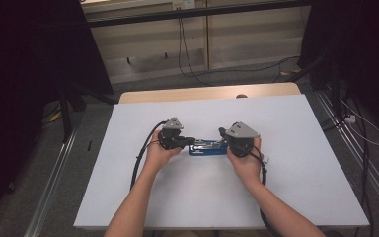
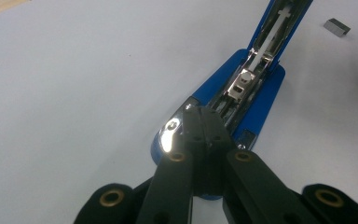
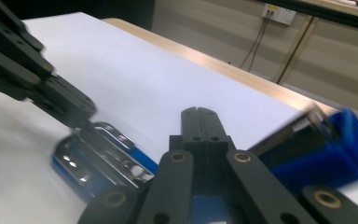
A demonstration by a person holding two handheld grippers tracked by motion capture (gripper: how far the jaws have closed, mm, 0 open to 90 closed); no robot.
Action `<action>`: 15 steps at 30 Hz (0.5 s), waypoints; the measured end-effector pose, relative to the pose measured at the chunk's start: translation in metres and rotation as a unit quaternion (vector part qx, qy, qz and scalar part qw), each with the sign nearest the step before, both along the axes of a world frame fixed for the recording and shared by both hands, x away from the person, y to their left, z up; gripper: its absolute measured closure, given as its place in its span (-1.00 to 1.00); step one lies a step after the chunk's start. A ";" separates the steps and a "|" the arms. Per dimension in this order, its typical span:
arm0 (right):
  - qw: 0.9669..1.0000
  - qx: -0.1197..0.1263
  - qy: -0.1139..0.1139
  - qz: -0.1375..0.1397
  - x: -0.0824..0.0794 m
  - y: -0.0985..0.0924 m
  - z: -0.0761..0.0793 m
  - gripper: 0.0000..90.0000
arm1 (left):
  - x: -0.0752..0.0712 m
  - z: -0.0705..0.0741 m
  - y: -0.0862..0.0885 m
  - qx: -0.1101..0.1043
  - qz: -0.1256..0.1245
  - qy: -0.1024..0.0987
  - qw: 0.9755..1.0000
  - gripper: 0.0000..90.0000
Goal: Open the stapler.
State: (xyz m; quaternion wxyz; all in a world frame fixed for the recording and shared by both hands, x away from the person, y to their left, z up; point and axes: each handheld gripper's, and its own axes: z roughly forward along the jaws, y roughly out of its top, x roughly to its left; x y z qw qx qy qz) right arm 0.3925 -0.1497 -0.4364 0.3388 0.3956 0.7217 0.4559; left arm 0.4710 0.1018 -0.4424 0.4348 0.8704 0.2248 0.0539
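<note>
I am working at a wooden table [image 1: 207,92] that is wearing a white sheet [image 1: 286,163] over most of its top; a bare wood strip is showing beyond the sheet's far edge, and beyond that grey floor, pale wall panels and hanging cables.

A blue stapler [image 1: 207,148] is lying near the middle of the sheet, between my two tongs. It is standing open: its blue base [image 2: 261,100] is lying flat with the shiny metal track and spring showing, and its blue top arm [image 3: 326,149] is hanging swung up and away from the base.

My left gripper [image 2: 202,112] is resting its tips, pressed together with nothing between them, on the stapler's rounded chrome end. My right gripper [image 3: 199,113] is also sitting closed on nothing, poised over the stapler beside the raised arm.

A small block of staples [image 2: 337,26] is lying on the sheet just past the stapler's far end. All around the stapler the sheet is running wide and flat to its edges.
</note>
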 end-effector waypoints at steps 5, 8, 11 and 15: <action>1.000 -0.002 0.010 -0.007 0.000 -0.011 -0.005 1.00 | 0.000 0.000 0.000 -0.001 -0.002 0.000 1.000 1.00; 1.000 0.009 0.018 -0.010 0.002 -0.018 -0.011 1.00 | 0.000 0.000 -0.001 -0.003 -0.002 0.000 1.000 1.00; 1.000 0.004 0.021 -0.006 0.002 -0.020 -0.014 1.00 | 0.000 0.000 0.000 -0.001 -0.002 -0.002 1.000 1.00; 1.000 0.002 0.026 -0.002 0.002 -0.022 -0.019 1.00 | 0.000 0.000 0.000 -0.003 -0.002 0.001 1.000 1.00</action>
